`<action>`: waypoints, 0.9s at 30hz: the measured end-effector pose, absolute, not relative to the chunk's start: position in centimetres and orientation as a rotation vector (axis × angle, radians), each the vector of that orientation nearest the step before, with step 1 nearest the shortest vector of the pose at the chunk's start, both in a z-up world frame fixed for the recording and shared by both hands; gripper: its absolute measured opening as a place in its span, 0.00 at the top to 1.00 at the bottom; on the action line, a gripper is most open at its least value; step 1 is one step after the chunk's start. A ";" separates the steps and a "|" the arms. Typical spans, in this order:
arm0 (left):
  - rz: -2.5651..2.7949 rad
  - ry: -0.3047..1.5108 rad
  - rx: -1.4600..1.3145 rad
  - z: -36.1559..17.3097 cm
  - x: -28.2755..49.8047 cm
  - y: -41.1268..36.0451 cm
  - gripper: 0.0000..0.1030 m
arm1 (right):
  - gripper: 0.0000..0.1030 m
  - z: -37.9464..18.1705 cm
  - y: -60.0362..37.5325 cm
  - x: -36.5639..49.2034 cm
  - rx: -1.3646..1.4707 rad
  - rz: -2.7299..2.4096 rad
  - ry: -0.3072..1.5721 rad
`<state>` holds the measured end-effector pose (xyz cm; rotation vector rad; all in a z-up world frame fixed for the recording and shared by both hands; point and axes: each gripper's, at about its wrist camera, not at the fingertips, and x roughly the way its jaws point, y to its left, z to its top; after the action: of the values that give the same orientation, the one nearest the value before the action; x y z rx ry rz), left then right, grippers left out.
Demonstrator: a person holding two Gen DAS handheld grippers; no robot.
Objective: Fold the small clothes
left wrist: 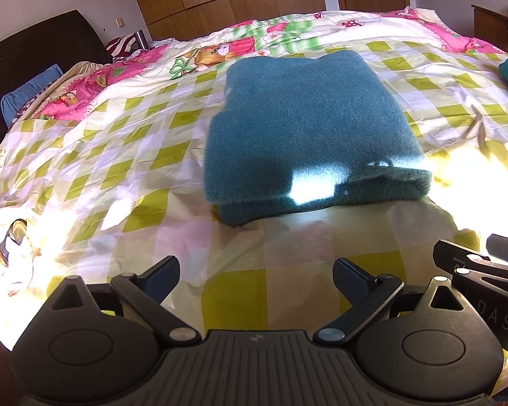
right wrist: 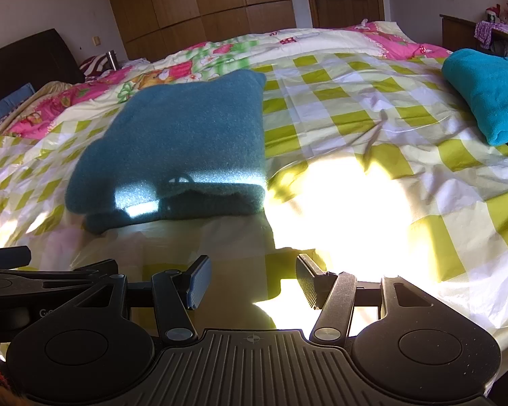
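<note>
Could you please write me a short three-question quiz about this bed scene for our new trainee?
1. True or false: the left gripper holds the folded dark teal fleece garment.
2. Which lies farther right on the green-checked bedspread: that garment or the bright turquoise folded cloth?
3. How do the right gripper jaws stand?

Key: 1. False; its jaws are open and empty. 2. The turquoise cloth. 3. Open, empty.

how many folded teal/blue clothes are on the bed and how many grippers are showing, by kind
dark teal folded garment, lying in the middle of the checked bedspread: 1
bright turquoise folded garment, at the right edge of the bed: 1
grippers, both open and holding nothing: 2, left gripper and right gripper
total: 4
</note>
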<state>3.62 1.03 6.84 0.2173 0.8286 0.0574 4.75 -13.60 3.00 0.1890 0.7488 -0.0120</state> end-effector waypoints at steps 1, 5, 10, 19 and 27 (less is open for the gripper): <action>0.058 0.828 0.217 6.8 3.6 1.0 0.00 | 0.46 3.0 -13.6 4.7 0.189 -0.012 0.749; 0.057 0.830 0.215 6.8 3.6 1.1 0.00 | 0.46 3.0 -13.6 4.7 0.190 -0.010 0.749; 0.057 0.833 0.212 6.7 3.5 1.2 0.00 | 0.46 2.9 -13.5 4.7 0.191 -0.009 0.750; 0.058 0.833 0.210 6.7 3.5 1.3 0.00 | 0.46 2.8 -13.5 4.6 0.194 -0.008 0.750; 0.060 0.831 0.212 6.6 3.4 1.2 0.00 | 0.46 2.8 -13.6 4.6 0.194 -0.007 0.751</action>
<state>3.37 1.25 6.62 0.2117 0.8315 0.0598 4.58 -13.56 2.79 0.1935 0.7505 -0.0074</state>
